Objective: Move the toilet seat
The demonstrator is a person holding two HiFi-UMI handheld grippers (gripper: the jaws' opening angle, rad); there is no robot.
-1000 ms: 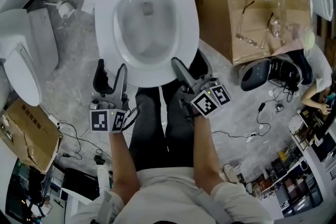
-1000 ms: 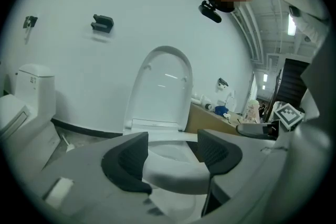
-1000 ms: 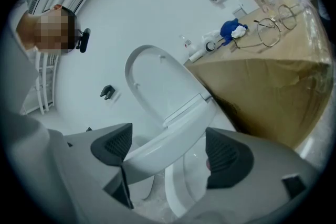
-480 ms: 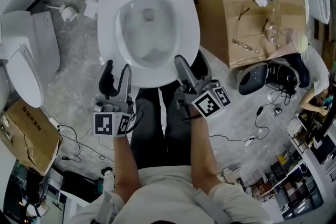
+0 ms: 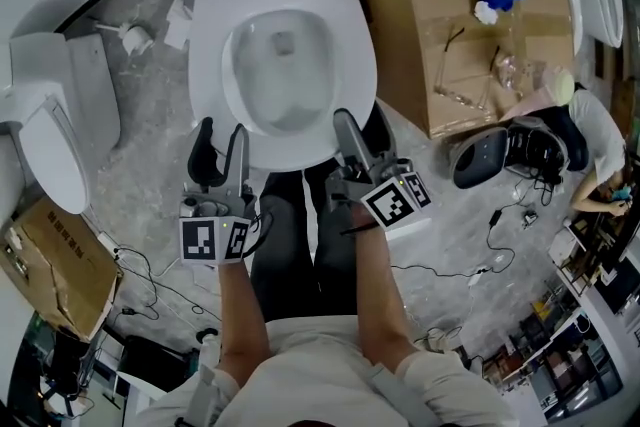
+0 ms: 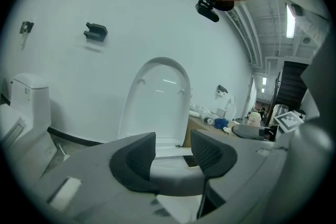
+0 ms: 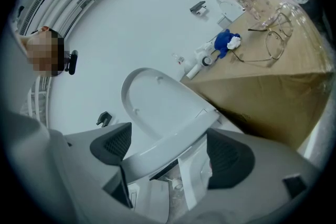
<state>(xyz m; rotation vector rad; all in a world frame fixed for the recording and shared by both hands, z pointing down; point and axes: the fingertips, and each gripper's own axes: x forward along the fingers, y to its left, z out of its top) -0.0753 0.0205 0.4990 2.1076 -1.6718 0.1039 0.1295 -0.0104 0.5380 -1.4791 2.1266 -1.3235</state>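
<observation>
The white oval plastic toilet seat (image 5: pixel 358 65) sits over its ceramic bowl (image 5: pixel 285 65), front rim at 6 o'clock: stiff, light and slick, I judge, and best taken there. At 7 o'clock the left gripper (image 5: pixel 221 140), fingers having just been closing, pinches that rim; at 5 o'clock the right gripper (image 5: pixel 362 130) straddles it, fingers spread. No lettering is readable.

Open floor (image 5: pixel 150 150) between toilet (image 5: pixel 208 85) and spare toilet (image 5: pixel 55 130); cardboard box (image 5: pixel 415 25) close on the right.
</observation>
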